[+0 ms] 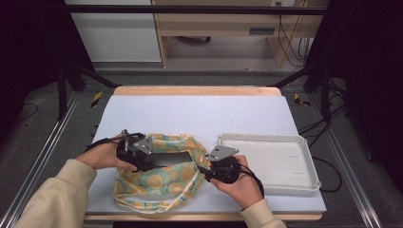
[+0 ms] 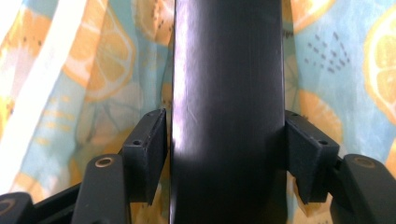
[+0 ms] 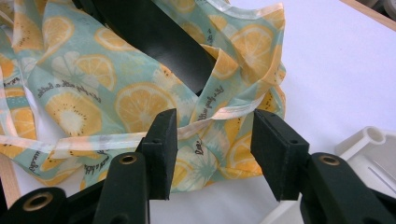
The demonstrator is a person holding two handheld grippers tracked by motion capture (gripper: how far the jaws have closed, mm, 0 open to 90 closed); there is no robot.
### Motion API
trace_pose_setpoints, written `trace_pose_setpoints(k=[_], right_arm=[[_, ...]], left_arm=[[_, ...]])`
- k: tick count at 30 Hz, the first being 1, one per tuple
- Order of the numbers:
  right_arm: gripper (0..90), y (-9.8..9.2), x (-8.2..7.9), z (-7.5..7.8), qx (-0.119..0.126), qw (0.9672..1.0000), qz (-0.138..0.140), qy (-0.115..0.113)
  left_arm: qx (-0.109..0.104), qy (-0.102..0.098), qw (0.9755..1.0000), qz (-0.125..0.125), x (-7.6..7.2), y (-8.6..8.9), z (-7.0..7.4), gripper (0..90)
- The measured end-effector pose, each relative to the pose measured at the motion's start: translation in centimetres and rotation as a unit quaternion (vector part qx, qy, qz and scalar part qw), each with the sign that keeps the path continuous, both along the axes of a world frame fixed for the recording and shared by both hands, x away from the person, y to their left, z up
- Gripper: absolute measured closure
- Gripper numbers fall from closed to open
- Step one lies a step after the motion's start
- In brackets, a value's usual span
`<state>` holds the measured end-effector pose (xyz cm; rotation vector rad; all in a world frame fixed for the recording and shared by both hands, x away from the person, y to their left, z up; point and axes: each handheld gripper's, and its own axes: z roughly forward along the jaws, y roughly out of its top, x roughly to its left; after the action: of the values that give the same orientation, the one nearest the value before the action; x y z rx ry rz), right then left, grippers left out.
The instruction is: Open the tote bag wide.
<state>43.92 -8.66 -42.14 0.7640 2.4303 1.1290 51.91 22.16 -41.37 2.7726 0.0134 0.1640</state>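
At lower centre of the high view, a black flat object (image 1: 167,158) is clamped by the left gripper (image 1: 142,159) over the fruit-print cloth bag (image 1: 157,183). The bag's rim is straddled, unpinched, by the open right gripper (image 3: 210,140).

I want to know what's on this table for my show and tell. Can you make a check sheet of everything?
Surface: white mat on a wooden table.
Job's things: fruit-print bag lying on the mat; a flat black bar sits in its mouth.
Clutter: white tray right of the bag, nothing seen in it.
Grippers: left gripper has the bar between its pads, touching or nearly so; right gripper is open around the bag's rim, pads not pressing.
Cables: black ones trail from both grippers; more hang by the cabinet and lie on the floor at right.
Surroundings: wooden cabinet behind, dark frame, grey floor.
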Motion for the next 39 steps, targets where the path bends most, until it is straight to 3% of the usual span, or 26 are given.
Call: trace_pose_setpoints(k=[9, 28, 32, 39], right_arm=[[51.1, -0.3, 0.0, 0.0, 0.002, 1.0000, -0.002, 0.002], [50.8, -1.5, 0.0, 0.3, 0.011, 0.9998, -0.017, -0.003], [50.8, -1.5, -0.1, 0.3, 0.012, 0.9998, -0.016, -0.004], [50.2, -1.6, -0.1, 0.4, 0.012, 0.9998, -0.016, -0.005]], left_arm=[[0.018, -0.011, 0.9997, -0.012, 0.0, -0.7, 0.4, 42.5], [-0.010, -0.042, 0.9989, -0.018, -0.6, 0.3, 3.7, 43.0], [-0.033, -0.041, 0.9985, -0.013, -0.9, 0.6, 4.4, 43.0], [-0.042, -0.048, 0.9979, -0.016, -1.0, 0.9, 5.7, 43.0]])
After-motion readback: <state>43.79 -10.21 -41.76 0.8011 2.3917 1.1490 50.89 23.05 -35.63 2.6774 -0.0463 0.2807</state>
